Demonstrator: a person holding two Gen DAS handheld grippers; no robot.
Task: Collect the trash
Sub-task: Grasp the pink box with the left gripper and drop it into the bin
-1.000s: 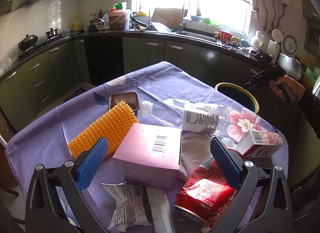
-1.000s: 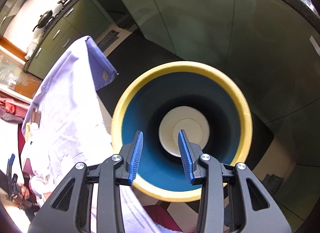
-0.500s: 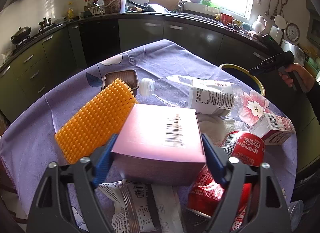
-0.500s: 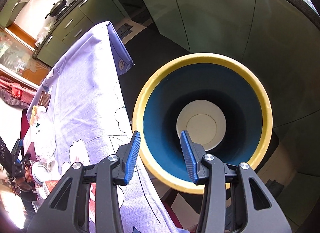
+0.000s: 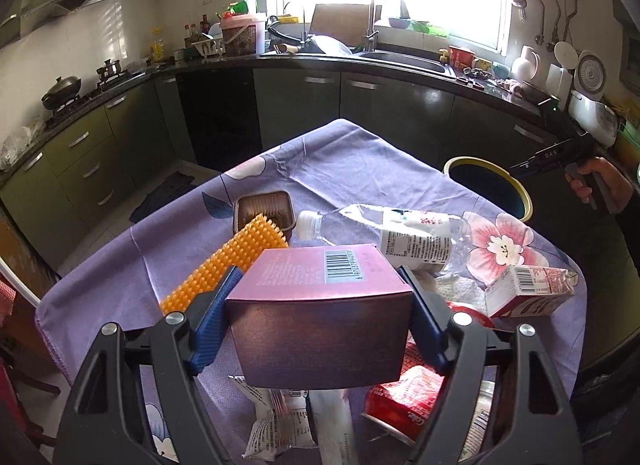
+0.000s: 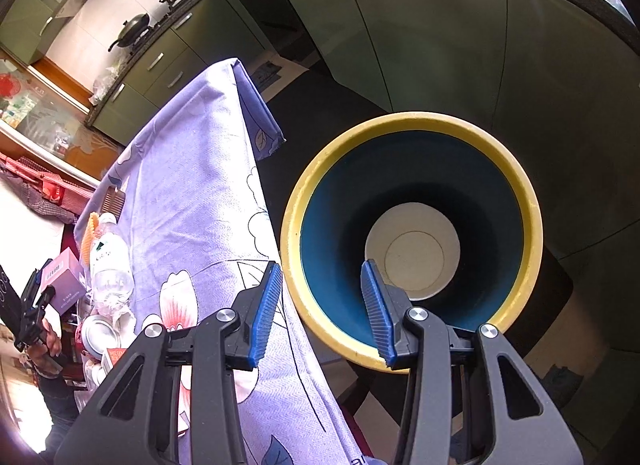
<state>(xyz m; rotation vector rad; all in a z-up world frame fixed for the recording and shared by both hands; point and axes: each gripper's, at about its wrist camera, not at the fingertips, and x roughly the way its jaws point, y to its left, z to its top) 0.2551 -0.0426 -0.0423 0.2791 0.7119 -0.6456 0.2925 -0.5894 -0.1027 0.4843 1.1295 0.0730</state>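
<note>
Kitchen table (image 5: 320, 153) with purple cloth, left gripper (image 5: 320, 305) clamped on pink box (image 5: 320, 297) above the trash, right gripper (image 6: 320, 305) apart, empty, over bin (image 6: 412, 121) beside table.

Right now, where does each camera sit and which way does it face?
Left wrist: on the left gripper, looking down across the table toward the kitchen window; its fingers clamp a pink box.
Right wrist: on the right gripper, looking down into the bin; fingers open, nothing between them.
Shared: both show the box, bin, table and the other gripper.
</note>
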